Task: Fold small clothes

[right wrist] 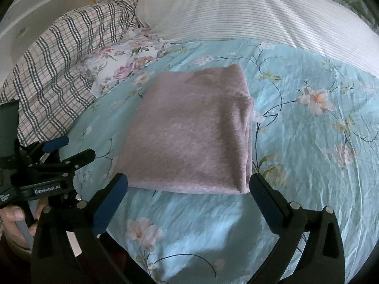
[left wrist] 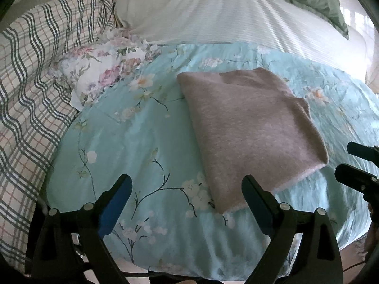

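**Operator A:** Left wrist view, reading left to right. At the left edge I see a plaid blanket (left wrist: 30, 90); beside it, upper left of centre, a floral pillow (left wrist: 99, 71). The folded pink garment (left wrist: 248, 127) lies flat on the light blue floral bed cover (left wrist: 132, 137), centre to right of centre. A white striped pillow (left wrist: 213, 11) spans the top of the frame. My left claw (left wrist: 187, 184) stands wide open at the bottom of the frame; nothing is between its fingers. Its right finger overlaps the near edge of the garment in the picture; I cannot tell whether it touches.

**Operator B:** Confirmed. Right wrist view, same order. The left claw (right wrist: 68, 149) appears at the lower left, held by a hand (right wrist: 16, 215) at the frame edge. The plaid blanket (right wrist: 59, 59) fills the upper left. The folded pink garment (right wrist: 189, 130) sits in the centre of the frame on the bed cover (right wrist: 319, 153). My right claw (right wrist: 188, 182) is fully open at the bottom, one finger off each near corner of the garment, gripping nothing.
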A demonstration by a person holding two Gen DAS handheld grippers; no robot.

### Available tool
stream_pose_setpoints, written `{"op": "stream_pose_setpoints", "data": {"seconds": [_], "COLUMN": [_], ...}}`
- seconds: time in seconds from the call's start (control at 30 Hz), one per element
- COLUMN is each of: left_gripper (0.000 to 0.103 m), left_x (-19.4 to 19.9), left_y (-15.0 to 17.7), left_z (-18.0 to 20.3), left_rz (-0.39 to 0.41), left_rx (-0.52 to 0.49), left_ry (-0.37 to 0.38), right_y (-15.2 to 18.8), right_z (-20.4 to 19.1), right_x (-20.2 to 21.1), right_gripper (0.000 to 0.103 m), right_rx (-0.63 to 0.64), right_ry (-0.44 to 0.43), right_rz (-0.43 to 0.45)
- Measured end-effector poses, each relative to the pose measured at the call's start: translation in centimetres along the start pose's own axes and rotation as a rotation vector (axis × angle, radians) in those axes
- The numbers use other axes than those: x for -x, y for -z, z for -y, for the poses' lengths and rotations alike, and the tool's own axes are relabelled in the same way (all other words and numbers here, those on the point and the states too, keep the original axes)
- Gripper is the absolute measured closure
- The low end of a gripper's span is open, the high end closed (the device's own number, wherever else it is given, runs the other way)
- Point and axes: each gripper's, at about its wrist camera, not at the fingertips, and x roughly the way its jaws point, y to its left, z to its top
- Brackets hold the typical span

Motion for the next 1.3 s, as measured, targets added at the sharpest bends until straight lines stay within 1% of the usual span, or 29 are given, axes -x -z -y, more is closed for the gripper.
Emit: {"op": "stream_pose_setpoints", "data": {"seconds": [0.07,0.2,0.33,0.43,0.67,1.3], "left_gripper": [0.009,0.008,0.008,0.008,0.008,0.008], "left_x": [0.3,0.5,0.3,0.1,0.1,-0.2], "left_y": [0.2,0.9,1.6,2.0,2.2,2.1], "left_z": [0.1,0.5,0.6,0.6,0.3,0.4], "left_rz": [0.007,0.009,-0.006,-0.018,-0.021,-0.033], "left_rx": [-0.008,-0.022,-0.034,-0.031,-0.017,-0.033], "left_ry": [-0.016,-0.019,-0.019,-0.017,-0.010,-0.016], "right_y": [0.1,0.5,0.9,1.1,1.1,1.3], "right_z": [-0.2,-0.8,-0.9,-0.9,-0.7,-0.5], "right_x": [0.1,0.1,-0.1,-0.3,-0.2,-0.4], "right_gripper": [0.001,0.001,0.001,0.001,0.001,0.001], "right_rx": [0.003,0.014,0.032,0.031,0.020,0.013], "right_ry": [0.000,0.011,0.038,0.042,0.042,0.042], "right_rz": [0.001,-0.002,-0.015,-0.023,-0.014,-0.025]}}
